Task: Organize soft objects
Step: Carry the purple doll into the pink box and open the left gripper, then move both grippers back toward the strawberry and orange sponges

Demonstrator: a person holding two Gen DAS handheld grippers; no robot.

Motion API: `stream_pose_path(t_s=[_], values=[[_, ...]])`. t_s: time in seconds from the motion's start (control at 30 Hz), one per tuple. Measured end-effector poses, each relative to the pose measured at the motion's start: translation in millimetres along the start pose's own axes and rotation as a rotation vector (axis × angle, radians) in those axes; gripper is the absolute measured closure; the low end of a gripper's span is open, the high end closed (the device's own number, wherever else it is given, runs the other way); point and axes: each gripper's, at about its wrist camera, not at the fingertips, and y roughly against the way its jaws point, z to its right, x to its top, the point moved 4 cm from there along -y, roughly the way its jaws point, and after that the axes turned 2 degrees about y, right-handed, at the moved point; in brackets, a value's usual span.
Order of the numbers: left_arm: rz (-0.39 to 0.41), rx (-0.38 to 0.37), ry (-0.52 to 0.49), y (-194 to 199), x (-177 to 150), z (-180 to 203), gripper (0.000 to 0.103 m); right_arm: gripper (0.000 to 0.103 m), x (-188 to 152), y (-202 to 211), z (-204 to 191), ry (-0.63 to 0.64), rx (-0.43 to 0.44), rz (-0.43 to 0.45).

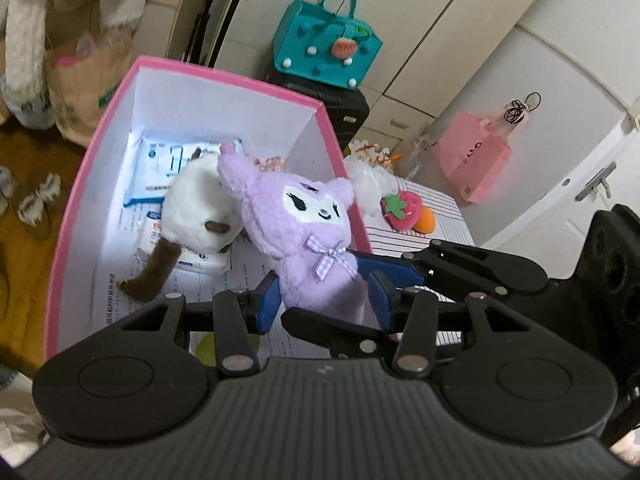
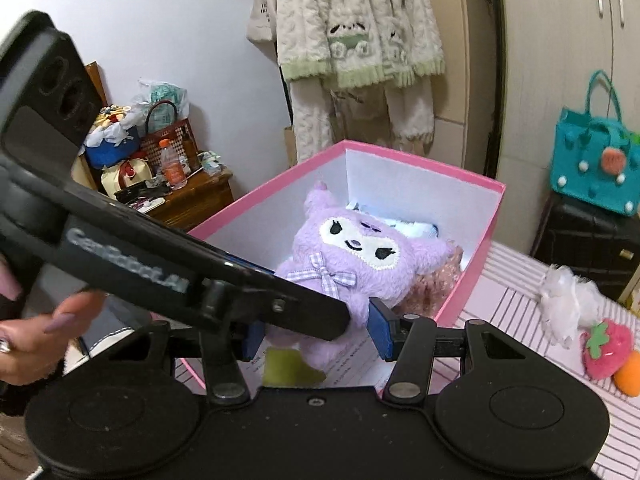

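Your left gripper (image 1: 326, 300) has its blue pads (image 1: 267, 304) clamped on the lower body of the purple plush (image 1: 308, 236), so it's grasping that; your right gripper (image 2: 316, 334) sits at the same toy from the other side, blue pads (image 2: 382, 332) flanking the plush's bottom (image 2: 320, 344), but the left tool crosses in front and you can't tell whether it's actually pinching; the plush hangs upright over the open pink box (image 1: 72, 216), face toward the cameras, checked bow on its chest; under and beside it in the box: a white plush with brown ears (image 1: 200, 208), flat wipe packs (image 1: 160, 168) on the white floor, printed paper (image 1: 248, 276) along the near end, something yellow-green (image 2: 288, 368) at the near corner, and a tan-pink fuzzy item (image 2: 436, 284) against the right wall in the right view; the box stands on a pink-and-white striped tabletop (image 2: 516, 280); on that surface right of the box, well apart from it, a white fluffy toy (image 2: 568, 300), a strawberry plush (image 2: 606, 348) and an orange ball (image 2: 628, 376) touching it; room beyond: teal felt bag (image 1: 328, 44) on a black suitcase (image 1: 352, 108), cream cabinets, pink paper bag (image 1: 476, 156) hung on a white door, fleece garments (image 2: 356, 40) hanging behind the box, cluttered wooden stand (image 2: 192, 200) to the left.
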Motion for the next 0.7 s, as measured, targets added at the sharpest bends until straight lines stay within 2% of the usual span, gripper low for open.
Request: stream_pose_path(t_s=[0.17,0.3,0.4,0.5,0.63,0.7], values=[[-0.019,0.035,0.008,-21,-11,-11,0.058,0.044,-6,-15,-6,0.037,-0.031,-0.051],[-0.017,0.029,0.015,-19,-17,-13,0.058,0.044,-13,-9,-11,0.098,-0.082,-0.024],[0.044,0.093,-0.043,-4,-20,-5,0.05,0.044,-16,5,-6,0.094,-0.097,0.008],[0.126,0.172,-0.157,14,-26,10,0.049,0.042,-20,20,-9,0.147,-0.116,0.041],[0.11,0.196,-0.162,28,-37,18,0.049,0.041,-25,44,-12,0.129,-0.019,0.048],[0.091,0.19,-0.15,36,-38,21,0.048,0.041,-28,56,-14,0.134,-0.019,0.062]])
